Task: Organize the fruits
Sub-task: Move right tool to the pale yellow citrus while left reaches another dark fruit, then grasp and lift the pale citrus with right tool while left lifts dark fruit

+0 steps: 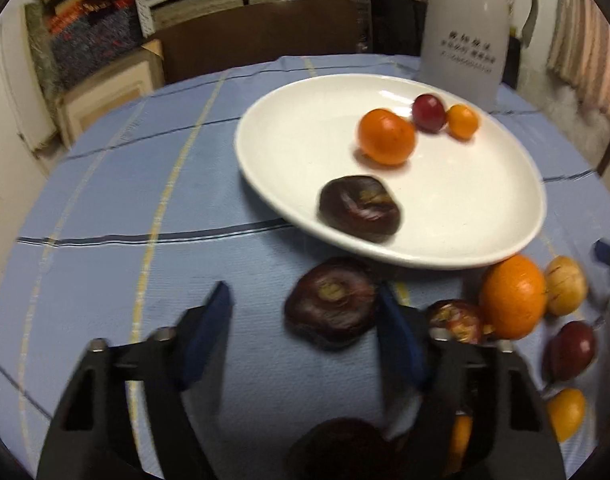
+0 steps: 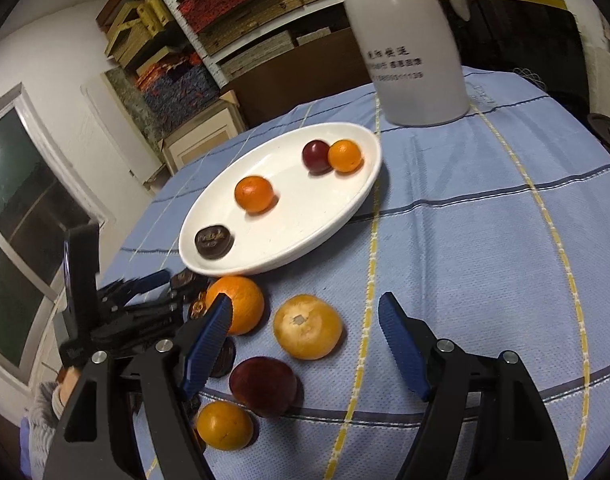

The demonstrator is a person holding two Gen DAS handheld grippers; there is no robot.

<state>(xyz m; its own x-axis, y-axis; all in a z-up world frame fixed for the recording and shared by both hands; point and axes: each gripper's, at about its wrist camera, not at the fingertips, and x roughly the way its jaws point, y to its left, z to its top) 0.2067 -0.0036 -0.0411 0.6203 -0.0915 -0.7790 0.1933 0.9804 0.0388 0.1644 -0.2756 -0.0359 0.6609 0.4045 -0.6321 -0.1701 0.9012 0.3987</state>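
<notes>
dark fruit [image 1: 332, 305] lies just ahead of the left claw [image 1: 305, 320], touching its right finger near the plate [image 1: 289, 112]; both claws stand apart, empty.

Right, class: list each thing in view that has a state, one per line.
White plate: holds four fruits.
Dark fruit: on the cloth, between the open left jaws.
Left gripper: open.
Right gripper: open, empty.
White jug: upright.

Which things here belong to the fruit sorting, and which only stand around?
Belong: white plate; oranges; red plums; dark chestnuts.
Only standing around: white flask; shelves of stacked goods; checked tablecloth.
</notes>
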